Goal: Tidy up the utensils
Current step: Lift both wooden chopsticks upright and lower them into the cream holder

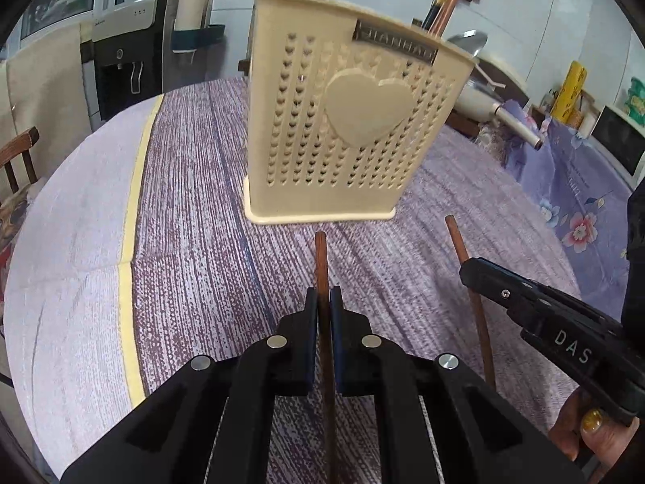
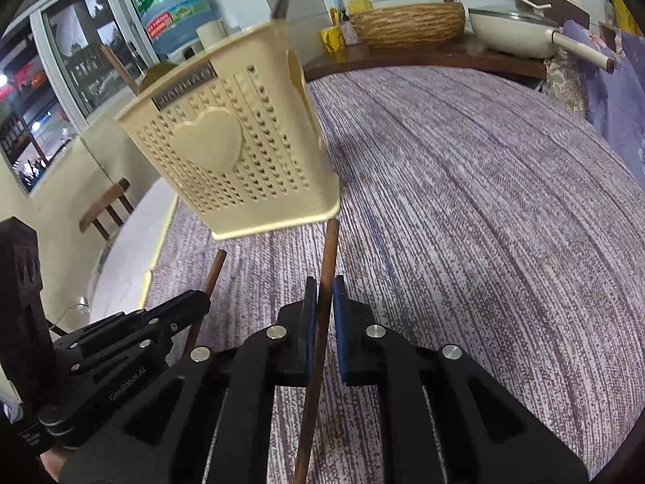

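A beige perforated utensil holder with a heart on its front stands on the purple tablecloth; it also shows in the right wrist view. Chopsticks and a spoon stick out of its top. My left gripper is shut on a brown chopstick, tip pointing toward the holder's base. My right gripper is shut on a second brown chopstick, tip close to the holder's base corner. In the left wrist view the right gripper holds its chopstick to the right.
The round table has a purple woven cloth. A wooden chair stands at the left. A water dispenser is behind the table. A pan, a basket-like basin and a soap bottle sit on a wooden counter.
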The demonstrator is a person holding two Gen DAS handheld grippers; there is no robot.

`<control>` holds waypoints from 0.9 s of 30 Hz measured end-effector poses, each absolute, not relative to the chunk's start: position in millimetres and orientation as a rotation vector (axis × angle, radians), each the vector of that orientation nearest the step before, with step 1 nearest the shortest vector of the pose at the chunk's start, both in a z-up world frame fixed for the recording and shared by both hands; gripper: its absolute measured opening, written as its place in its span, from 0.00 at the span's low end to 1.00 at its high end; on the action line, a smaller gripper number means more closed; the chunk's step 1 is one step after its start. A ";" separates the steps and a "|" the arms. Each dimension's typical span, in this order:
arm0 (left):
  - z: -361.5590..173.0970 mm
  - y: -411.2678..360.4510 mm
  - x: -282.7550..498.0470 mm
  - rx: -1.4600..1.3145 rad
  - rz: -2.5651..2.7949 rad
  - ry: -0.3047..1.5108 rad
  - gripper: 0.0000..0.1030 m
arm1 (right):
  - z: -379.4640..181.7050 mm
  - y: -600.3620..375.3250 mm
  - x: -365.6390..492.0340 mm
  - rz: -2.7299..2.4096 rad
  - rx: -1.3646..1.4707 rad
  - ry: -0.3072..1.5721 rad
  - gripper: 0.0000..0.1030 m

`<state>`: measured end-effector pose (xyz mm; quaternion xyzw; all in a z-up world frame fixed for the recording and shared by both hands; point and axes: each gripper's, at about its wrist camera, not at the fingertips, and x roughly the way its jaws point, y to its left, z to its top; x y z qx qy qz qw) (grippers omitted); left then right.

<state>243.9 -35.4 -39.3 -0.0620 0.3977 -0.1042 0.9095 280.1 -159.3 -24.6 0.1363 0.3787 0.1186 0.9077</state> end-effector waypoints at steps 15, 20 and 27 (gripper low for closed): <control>48.0 -14.6 191.3 -0.171 -0.274 0.553 0.07 | 78.0 -169.6 213.8 0.400 0.275 0.507 0.08; 55.8 -13.6 188.0 -0.173 -0.275 0.519 0.07 | 90.9 -172.0 207.3 0.427 0.276 0.488 0.08; 59.7 -14.2 184.3 -0.159 -0.282 0.498 0.07 | 98.6 -168.3 211.0 0.436 0.257 0.473 0.08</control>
